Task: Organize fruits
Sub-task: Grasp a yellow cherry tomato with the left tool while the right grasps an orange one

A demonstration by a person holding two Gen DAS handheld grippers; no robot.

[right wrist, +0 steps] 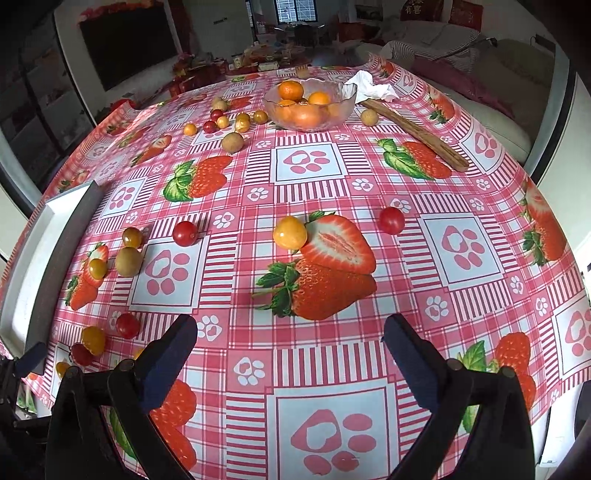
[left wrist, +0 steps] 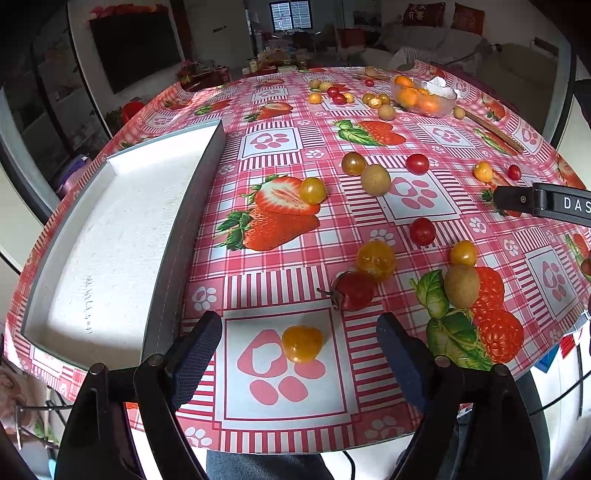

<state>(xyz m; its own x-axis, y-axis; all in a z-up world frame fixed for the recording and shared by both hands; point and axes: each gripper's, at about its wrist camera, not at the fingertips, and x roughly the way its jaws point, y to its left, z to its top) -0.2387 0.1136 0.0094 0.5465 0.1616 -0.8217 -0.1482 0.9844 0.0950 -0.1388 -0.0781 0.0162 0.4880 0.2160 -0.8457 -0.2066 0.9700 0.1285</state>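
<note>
With left gripper (left wrist: 299, 350) jaws wide open and empty astride the yellow tomato (left wrist: 302, 343), lower squarely, close gently, avoid bruising; right gripper (right wrist: 290, 347) likewise open, empty.

Even, soft daylight, moderately bright. Far window (left wrist: 290, 14) slightly blown out. Faint short shadows under fruit on the desk (right wrist: 369, 192). Strong fisheye bowing; dark vignette in the corners. Centre sharp, edges softer, background room hazy.
</note>
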